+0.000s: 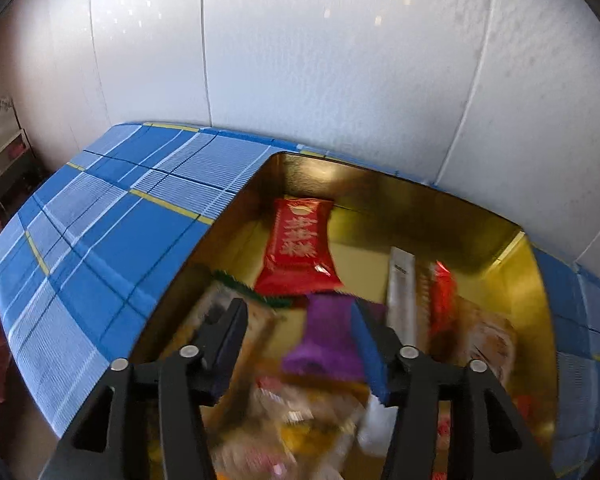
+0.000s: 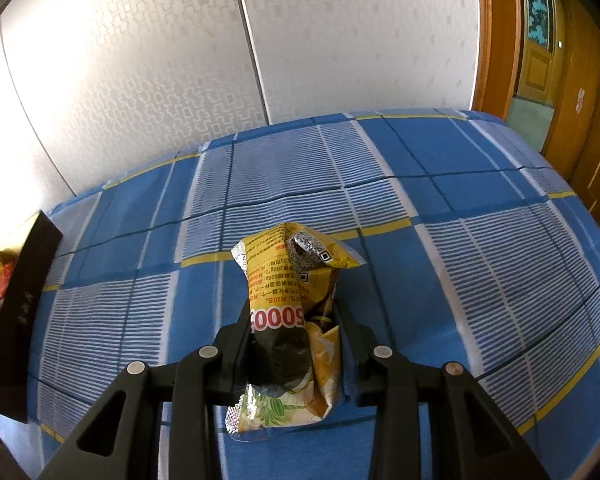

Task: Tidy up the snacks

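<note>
In the left wrist view my left gripper [image 1: 300,320] is open above a gold-lined box [image 1: 452,216]. A purple snack packet [image 1: 324,340] lies between its fingers, touching the right pad; the view is blurred. A red packet with white characters [image 1: 296,248], a silver stick [image 1: 402,296] and several other snacks lie in the box. In the right wrist view my right gripper [image 2: 294,316] is shut on a yellow crumpled snack bag [image 2: 296,276] and holds it above the blue plaid cloth [image 2: 440,184].
The box's dark outer wall [image 2: 20,312] stands at the left edge of the right wrist view. The plaid cloth [image 1: 100,240] covers the table to a white panelled wall [image 1: 320,60]. A wooden door frame [image 2: 496,40] stands at the right.
</note>
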Motion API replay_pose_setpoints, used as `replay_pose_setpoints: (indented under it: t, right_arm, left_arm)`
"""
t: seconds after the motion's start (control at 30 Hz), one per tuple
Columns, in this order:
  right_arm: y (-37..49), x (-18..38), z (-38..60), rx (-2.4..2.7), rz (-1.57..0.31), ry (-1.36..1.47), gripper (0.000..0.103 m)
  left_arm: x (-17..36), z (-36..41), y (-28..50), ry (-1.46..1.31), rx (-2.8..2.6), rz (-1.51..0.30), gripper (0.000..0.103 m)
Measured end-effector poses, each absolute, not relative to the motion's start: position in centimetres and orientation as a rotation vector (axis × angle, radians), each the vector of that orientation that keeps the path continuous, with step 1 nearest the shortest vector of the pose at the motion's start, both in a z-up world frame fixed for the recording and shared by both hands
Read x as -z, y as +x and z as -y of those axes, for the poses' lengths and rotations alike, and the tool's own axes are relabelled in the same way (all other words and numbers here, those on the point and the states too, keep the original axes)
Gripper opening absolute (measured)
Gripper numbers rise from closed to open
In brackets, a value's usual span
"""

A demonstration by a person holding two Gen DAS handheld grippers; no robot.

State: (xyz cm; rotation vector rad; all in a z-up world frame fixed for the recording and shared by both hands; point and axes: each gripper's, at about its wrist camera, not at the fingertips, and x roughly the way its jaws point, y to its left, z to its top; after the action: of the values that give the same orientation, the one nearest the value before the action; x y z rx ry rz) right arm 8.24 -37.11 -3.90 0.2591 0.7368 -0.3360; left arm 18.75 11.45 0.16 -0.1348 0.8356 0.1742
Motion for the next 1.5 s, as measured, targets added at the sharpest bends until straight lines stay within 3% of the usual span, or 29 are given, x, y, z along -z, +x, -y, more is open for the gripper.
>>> replay_pose_setpoints:
  t: [0.3, 0.6, 0.8, 1.5]
  right_arm:
    - [8.3, 3.2, 34.8, 0.218, -0.684, 0.289, 0.036]
    - [10.0, 1.9, 29.3, 0.072, -0.656, 0.225, 0.036]
    - [11.2, 0.5, 23.5, -0.028, -0.659, 0.170, 0.036]
    - [17.2, -2.0, 8.1, -0.199, -0.732, -0.037, 0.036]
  left_arm:
    - [-0.6, -9.8, 13.6, -0.069, -0.116, -0.721, 0.070]
    - [0.1, -7.4, 12.6, 0.035, -0.059, -0.730, 0.072]
    - [0.0, -7.7, 12.3, 0.032, -0.059, -0.730, 0.083]
    - [-0.9, -10.4, 11.0, -0.025, -0.063, -0.716, 0.087]
